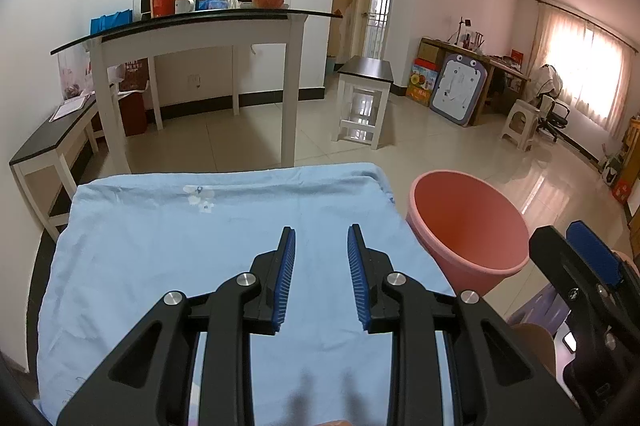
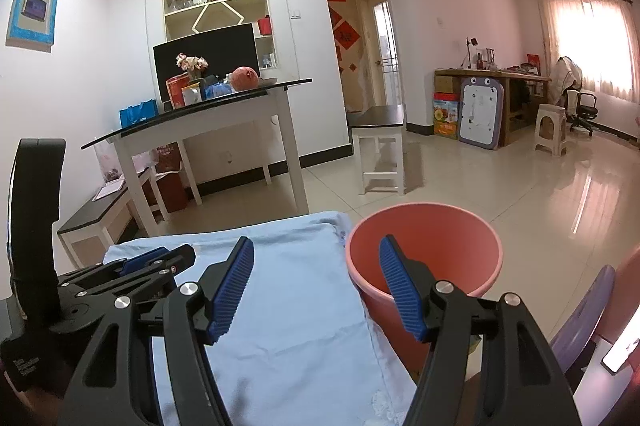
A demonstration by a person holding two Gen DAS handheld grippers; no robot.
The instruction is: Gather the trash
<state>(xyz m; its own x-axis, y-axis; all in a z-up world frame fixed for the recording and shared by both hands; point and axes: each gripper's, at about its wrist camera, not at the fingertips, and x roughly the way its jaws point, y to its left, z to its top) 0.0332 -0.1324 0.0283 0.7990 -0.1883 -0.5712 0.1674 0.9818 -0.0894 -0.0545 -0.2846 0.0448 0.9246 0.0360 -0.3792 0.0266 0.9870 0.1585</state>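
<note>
A pink plastic bucket (image 1: 468, 226) stands on the floor just right of a table covered with a light blue cloth (image 1: 200, 246). It also shows in the right wrist view (image 2: 424, 246). My left gripper (image 1: 321, 238) is open and empty above the cloth. My right gripper (image 2: 316, 250) is open and empty, over the cloth's right edge and the bucket's near rim. The right gripper shows at the right edge of the left wrist view (image 1: 576, 258). The left gripper shows at the left of the right wrist view (image 2: 152, 262). No trash shows on the cloth (image 2: 288, 306).
A white table with a dark glass top (image 1: 192, 22) holding boxes, a mug and flowers stands ahead. A low bench (image 1: 52, 142) is at left, a small white stool-table (image 1: 364, 94) ahead right. A purple chair (image 2: 580, 322) stands near right.
</note>
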